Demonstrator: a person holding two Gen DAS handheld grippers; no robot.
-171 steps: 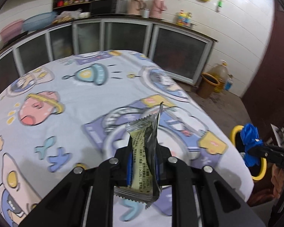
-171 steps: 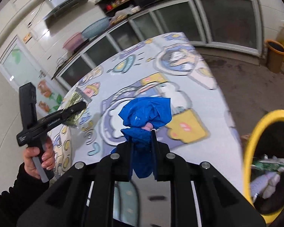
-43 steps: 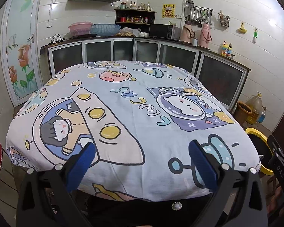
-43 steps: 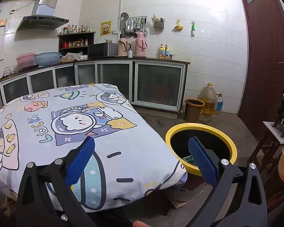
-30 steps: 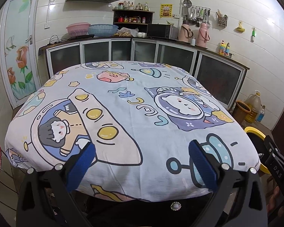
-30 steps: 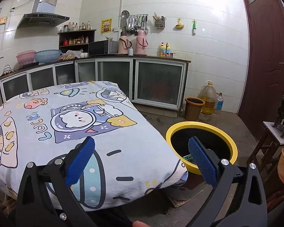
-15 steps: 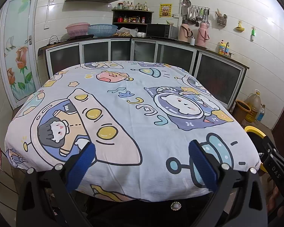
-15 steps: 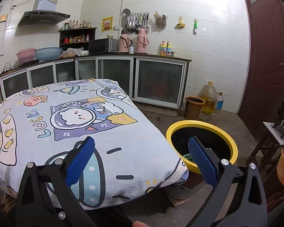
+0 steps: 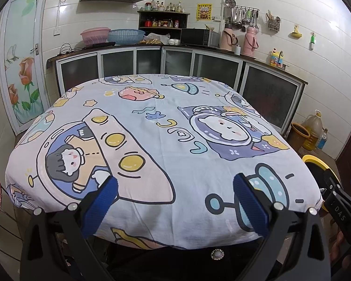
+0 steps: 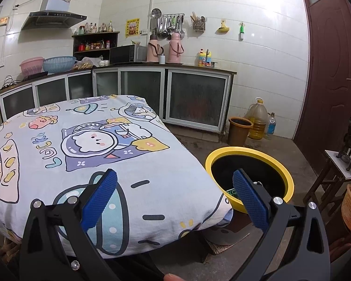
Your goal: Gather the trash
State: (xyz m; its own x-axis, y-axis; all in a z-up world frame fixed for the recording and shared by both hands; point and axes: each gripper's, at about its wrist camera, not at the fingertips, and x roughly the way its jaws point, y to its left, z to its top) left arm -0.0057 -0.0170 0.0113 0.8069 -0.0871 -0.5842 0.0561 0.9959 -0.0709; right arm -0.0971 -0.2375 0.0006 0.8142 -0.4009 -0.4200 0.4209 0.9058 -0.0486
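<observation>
Here both the left gripper [image 9: 175,192] and the right gripper [image 10: 174,188] have their jaws spread wide and hold nothing. Ahead of the left jaws lies the table [image 9: 166,107], covered by a cartoon-print cloth. Past the right-hand jaw of the right gripper stands the yellow-rimmed bin [image 10: 283,171] on the floor, just beside the table corner; a green scrap of trash [image 10: 231,192] shows inside it. Beyond the bin stand a brown bucket [image 10: 239,127] and an oil jug [image 10: 257,119]. In the left view the right gripper's body reads "DAS".
</observation>
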